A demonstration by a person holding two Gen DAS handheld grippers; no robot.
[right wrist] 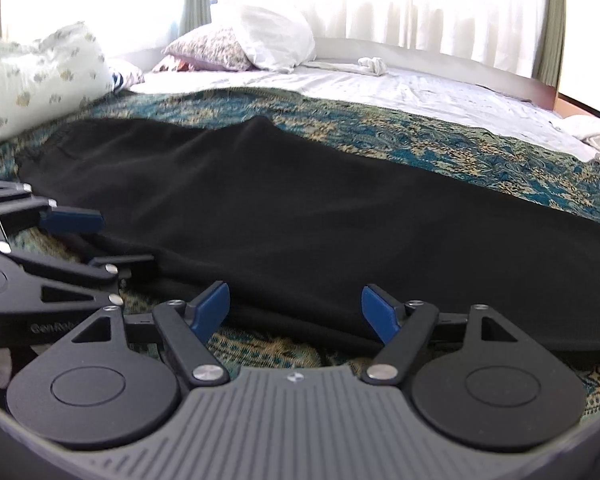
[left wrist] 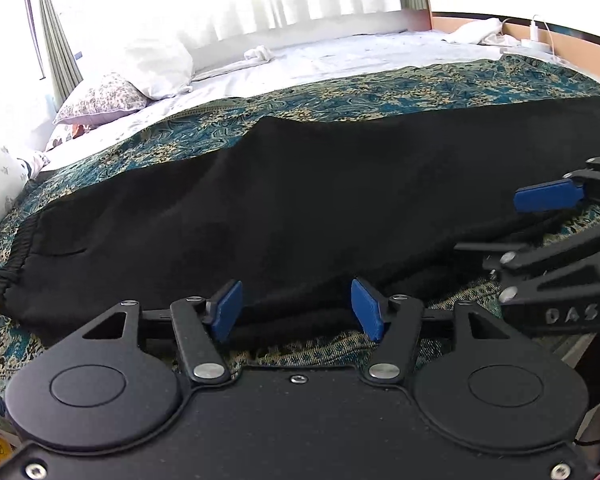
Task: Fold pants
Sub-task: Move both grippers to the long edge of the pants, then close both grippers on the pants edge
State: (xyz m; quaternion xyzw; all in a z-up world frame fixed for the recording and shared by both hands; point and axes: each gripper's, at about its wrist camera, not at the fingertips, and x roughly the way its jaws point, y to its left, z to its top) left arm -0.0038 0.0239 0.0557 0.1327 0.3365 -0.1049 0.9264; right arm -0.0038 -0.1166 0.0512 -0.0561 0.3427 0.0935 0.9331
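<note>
The left gripper has its two blue pads spread apart, one on each side of the near edge of the black pants. The pads do not squeeze the cloth. The right gripper is the same: its pads stand wide, with the pants edge lying between them, and nothing is pinched. The two tools sit side by side, close together, both tipped down at the bed.

The pants lie long and flat across the blue and gold blanket. They look folded once already, one leg on top of the other (that is my guess from how narrow and thick the near edge looks). The stretchy waist is at the left end, and the leg ends go off to the right.

Farther back there is a white sheet, some pillows and bright curtains.

So the step seems to be a spot between folds: the long fold is done, and both tools are loose at the near edge. Next, I think the pants need to be folded short. For that, the tools must move to one end, close on both layers together, and lift them over to the other end without the layers sliding apart.
</note>
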